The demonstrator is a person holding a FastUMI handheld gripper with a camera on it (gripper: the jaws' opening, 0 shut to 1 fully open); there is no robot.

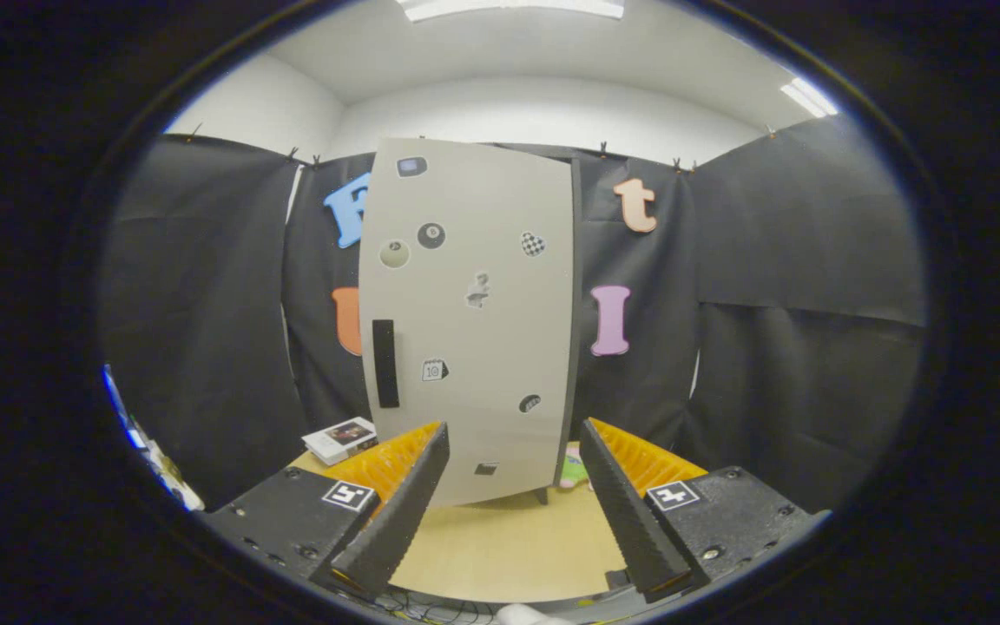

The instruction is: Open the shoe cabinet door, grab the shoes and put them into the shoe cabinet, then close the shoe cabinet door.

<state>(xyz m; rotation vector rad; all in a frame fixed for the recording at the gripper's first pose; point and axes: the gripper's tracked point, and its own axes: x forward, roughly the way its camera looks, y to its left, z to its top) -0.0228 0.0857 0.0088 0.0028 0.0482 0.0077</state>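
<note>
The shoe cabinet (pixel 474 321) is a tall pale box standing on the wooden tabletop (pixel 500 538), straight ahead of my fingers. Its door is closed and carries several small stickers. A black vertical handle (pixel 385 363) sits near the door's left side. My gripper (pixel 513 438) is open, with nothing between its fingers, and points at the lower part of the door from a short distance. The bottom edge of the cabinet lies just beyond the fingertips.
A small white box (pixel 341 438) lies on the table to the left of the cabinet, behind my left finger. Something pink and green (pixel 571 471) peeks out at the cabinet's lower right corner. Black cloth walls close in the booth on all sides.
</note>
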